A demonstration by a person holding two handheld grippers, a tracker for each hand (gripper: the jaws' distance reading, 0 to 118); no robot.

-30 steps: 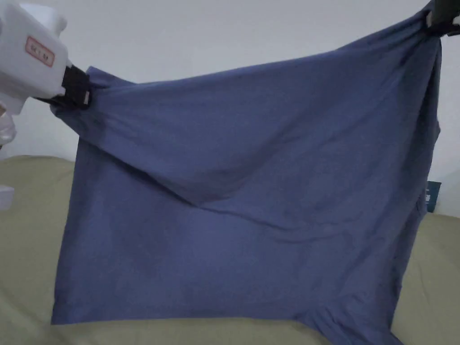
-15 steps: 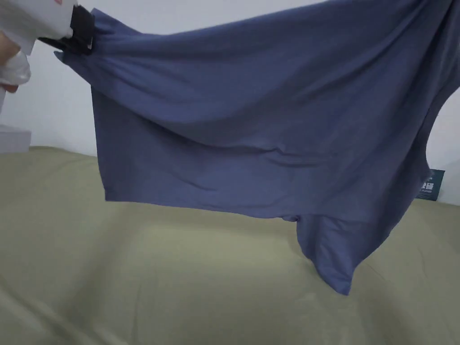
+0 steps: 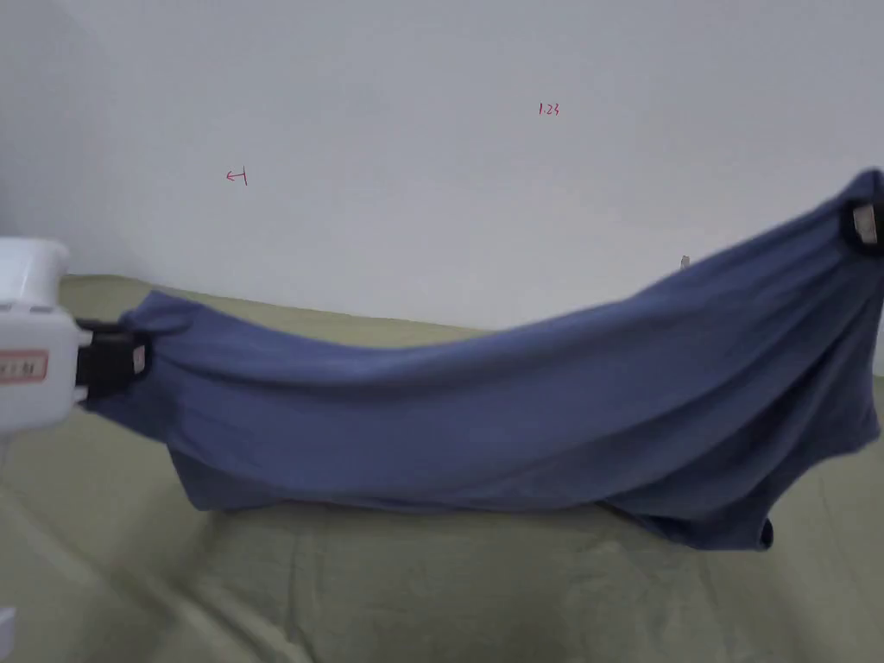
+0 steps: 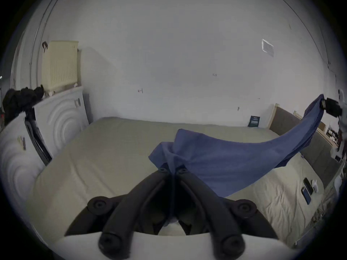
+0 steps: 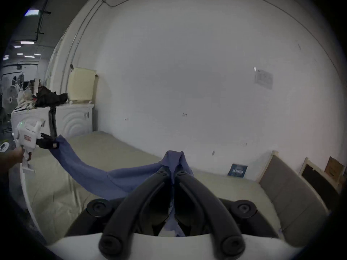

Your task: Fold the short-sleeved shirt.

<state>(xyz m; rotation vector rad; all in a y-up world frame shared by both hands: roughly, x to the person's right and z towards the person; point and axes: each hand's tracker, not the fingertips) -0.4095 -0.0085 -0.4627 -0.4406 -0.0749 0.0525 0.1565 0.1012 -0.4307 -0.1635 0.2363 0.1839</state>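
Both tongs clamp blue shirt (image 3: 483, 414) | olive bed sheet (image 3: 432, 587) below | white wall (image 3: 432, 129) behind

Red "1.23" on the wall (image 3: 604, 173)

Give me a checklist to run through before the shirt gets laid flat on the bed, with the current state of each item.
1. Left gripper clamped on the shirt: ok, both jaws pinch bunched cloth.
2. Right gripper clamped on the shirt: ok, cloth is gathered between its jaws.
3. Both grippers level: not ok; in the head view the right end sits higher than the left.
4. Cloth spread flat: not ok, it sags in long folds between the grips.
5. Lower edge landed tidily on the bed sheet: cannot tell, the hanging cloth hides the contact line.
6. Landing area on the sheet: ok, no objects beneath the shirt.
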